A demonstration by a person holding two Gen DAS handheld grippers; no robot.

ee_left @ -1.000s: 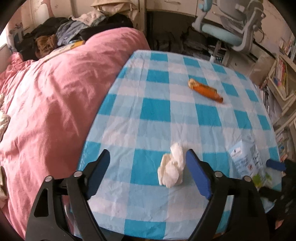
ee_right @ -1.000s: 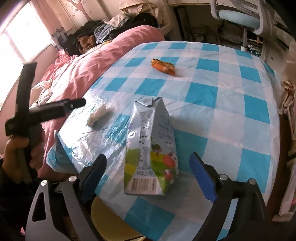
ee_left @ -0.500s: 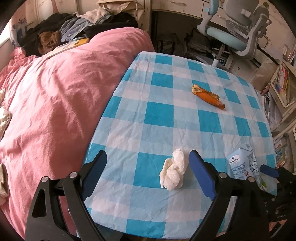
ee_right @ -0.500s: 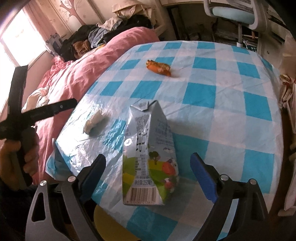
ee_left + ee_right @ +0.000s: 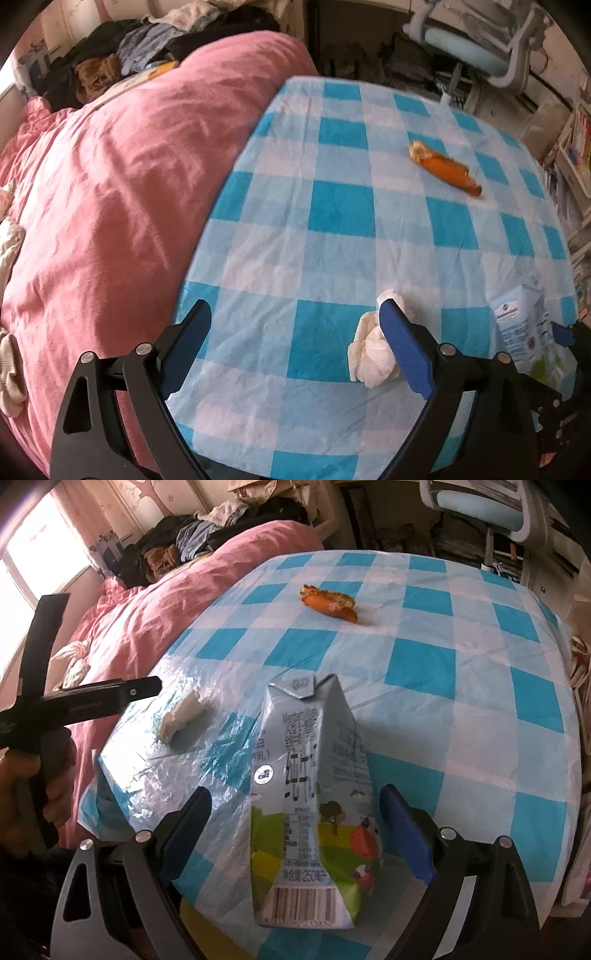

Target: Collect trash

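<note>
item: table (image 5: pixel 343 206), blue-checked cloth, beside a pink bed (image 5: pixel 110 192).
trash, three pieces, all still on the cloth:
- tissue (image 5: pixel 371 350), crumpled, near the front edge.
- carton (image 5: pixel 310 805), crushed, lying flat at the front edge, well apart from the tissue.
- peel (image 5: pixel 443 170), orange, far side, alone.
left gripper (image 5: pixel 295 339): fingers wide apart, nothing held. change: a second ago the tissue lay between the fingers; now the right finger (image 5: pixel 404 354) covers part of it and the tissue sits off to that side. alignment looks lost; the gripper likely needs to shift toward the tissue before closing.
right gripper (image 5: pixel 295 823): fingers wide apart, straddling the carton, not pressing it. little changed. judged ready to close.
progress: nothing collected yet.
</note>
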